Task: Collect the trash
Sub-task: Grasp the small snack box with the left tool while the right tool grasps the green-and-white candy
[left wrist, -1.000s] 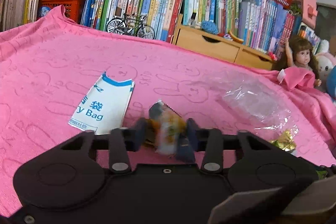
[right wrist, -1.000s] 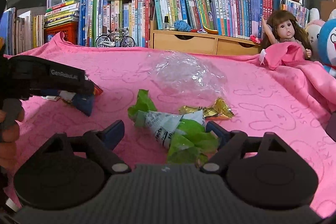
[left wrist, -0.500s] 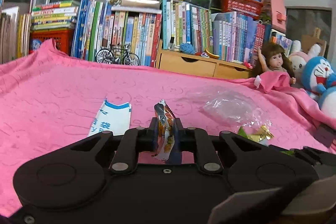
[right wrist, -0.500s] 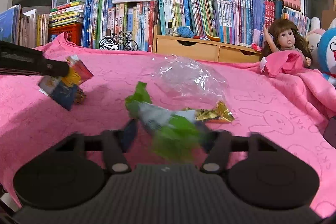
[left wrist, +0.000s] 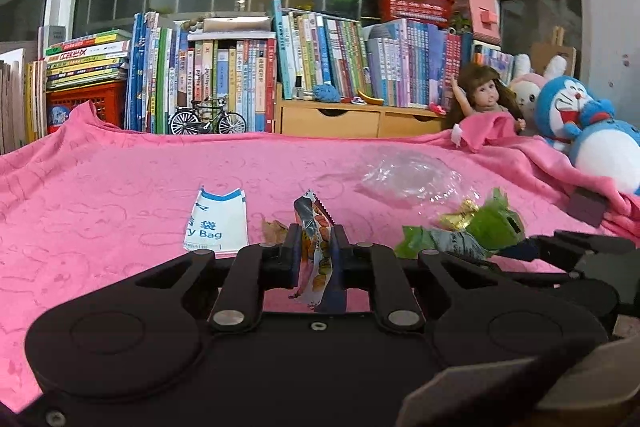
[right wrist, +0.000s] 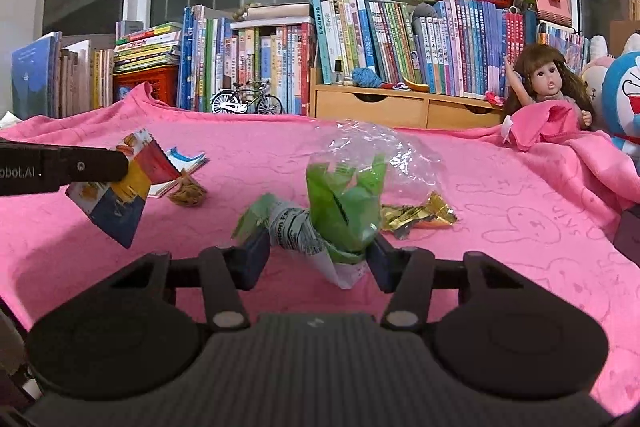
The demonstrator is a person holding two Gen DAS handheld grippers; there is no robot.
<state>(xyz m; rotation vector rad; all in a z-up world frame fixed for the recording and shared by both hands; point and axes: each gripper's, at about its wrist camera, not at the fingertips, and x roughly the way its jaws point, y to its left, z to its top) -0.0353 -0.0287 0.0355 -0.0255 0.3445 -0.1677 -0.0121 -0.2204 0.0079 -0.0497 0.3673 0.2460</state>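
My left gripper (left wrist: 315,233) is shut on a snack wrapper (left wrist: 316,259) printed in orange, white and blue, held clear of the pink cloth (left wrist: 100,195). The right wrist view shows that wrapper (right wrist: 120,203) hanging from the left gripper's fingertips (right wrist: 120,167). My right gripper (right wrist: 318,251) is shut on a crumpled green wrapper (right wrist: 340,211), both pads pressing its sides. The green wrapper (left wrist: 492,223) also appears low right in the left wrist view. On the cloth lie a white and blue paper bag (left wrist: 218,223), a clear plastic bag (right wrist: 372,151), a gold foil wrapper (right wrist: 420,217) and a brown crumpled scrap (right wrist: 186,193).
Behind the cloth stand rows of books (right wrist: 360,47), a wooden drawer unit (right wrist: 400,109) and a model bicycle (right wrist: 246,101). A doll (right wrist: 548,83) and plush toys (left wrist: 592,131) sit at the back right, where the cloth bunches up.
The left gripper has closed fully on the snack wrapper and lifted it off the cloth. The right jaws have closed on the green wrapper and raised it upright.
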